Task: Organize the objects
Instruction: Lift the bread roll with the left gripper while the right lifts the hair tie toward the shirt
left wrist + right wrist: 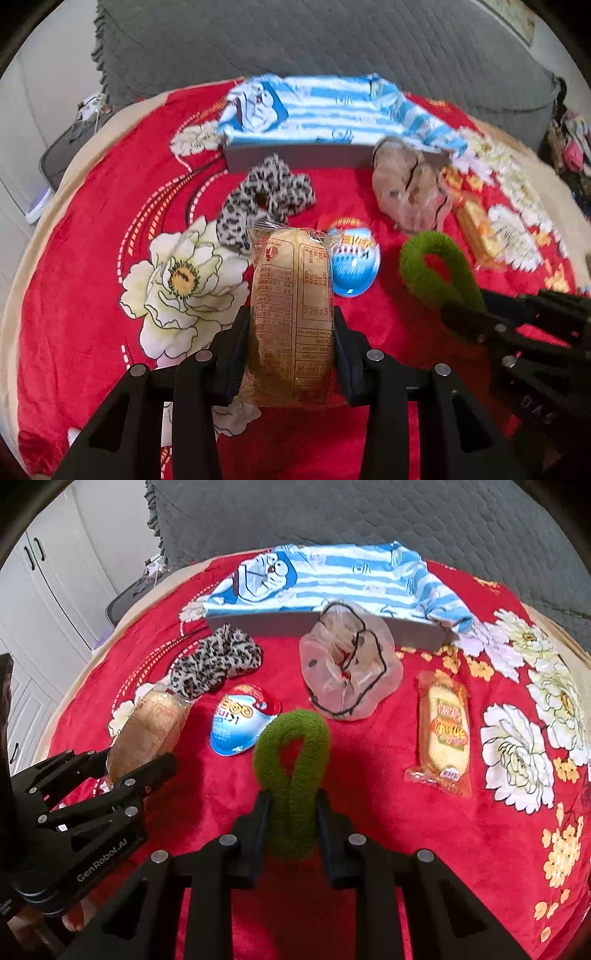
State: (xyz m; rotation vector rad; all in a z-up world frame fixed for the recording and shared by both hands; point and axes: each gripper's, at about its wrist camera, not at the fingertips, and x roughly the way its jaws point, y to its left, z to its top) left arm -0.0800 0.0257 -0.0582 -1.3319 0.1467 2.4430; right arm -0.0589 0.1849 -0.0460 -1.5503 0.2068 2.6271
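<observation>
My left gripper [291,325] is shut on a wrapped bread roll [291,295] and holds it above the red flowered blanket [92,258]; it also shows in the right wrist view [147,734]. My right gripper [291,805] is shut on a green fuzzy hair tie [291,768], seen from the left wrist too [436,266]. On the blanket lie a leopard scrunchie [218,657], a blue egg-shaped treat [240,720], a sheer pink scrunchie [351,668] and a wrapped yellow cake [443,731].
A grey box [295,622] stands at the back with a blue-striped cartoon cloth [325,579] draped on it. A grey quilted sofa [332,513] lies behind. White cabinets [48,590] are at the left. The two grippers are close together.
</observation>
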